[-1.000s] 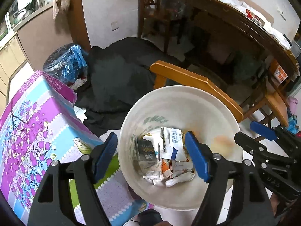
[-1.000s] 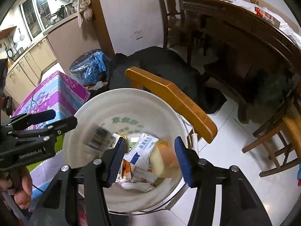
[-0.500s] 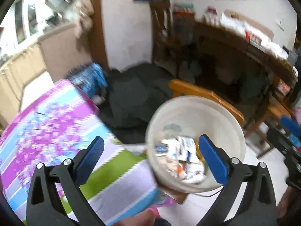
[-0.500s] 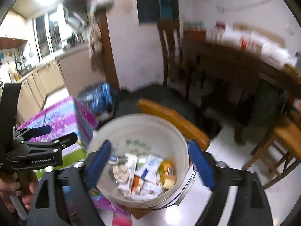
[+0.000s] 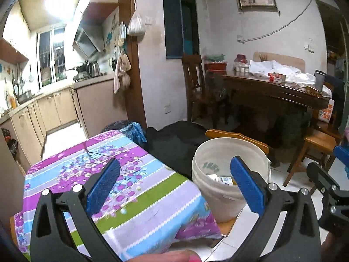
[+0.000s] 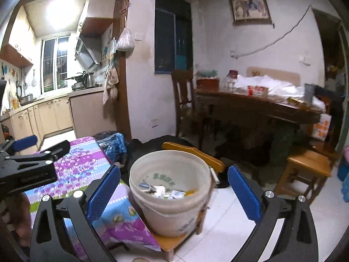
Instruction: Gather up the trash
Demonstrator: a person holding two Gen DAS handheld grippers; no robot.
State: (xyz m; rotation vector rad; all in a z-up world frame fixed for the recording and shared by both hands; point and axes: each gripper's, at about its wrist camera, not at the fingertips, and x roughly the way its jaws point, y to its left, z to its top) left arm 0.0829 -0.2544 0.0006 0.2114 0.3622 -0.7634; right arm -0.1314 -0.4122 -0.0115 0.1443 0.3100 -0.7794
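A white plastic bucket (image 5: 220, 187) stands on a small wooden chair next to the table; it also shows in the right wrist view (image 6: 174, 209). Wrappers and cartons (image 6: 165, 191) lie in its bottom. My left gripper (image 5: 174, 182) is open and empty, held above the table edge and back from the bucket. My right gripper (image 6: 173, 188) is open and empty, held back from the bucket and level with its rim. The left gripper (image 6: 28, 163) shows at the left of the right wrist view.
A table with a flowered cloth (image 5: 109, 174) lies to the left. A dark wooden dining table (image 5: 272, 91) with clutter and chairs stands at the back right. A wooden stool (image 6: 305, 166) is at the right. A blue bag (image 5: 135, 131) and dark cloth (image 5: 174, 139) lie on the floor.
Both grippers have pulled up and back from over the bucket and opened wider. The pieces the right gripper was dropping a second ago now lie in the bucket.
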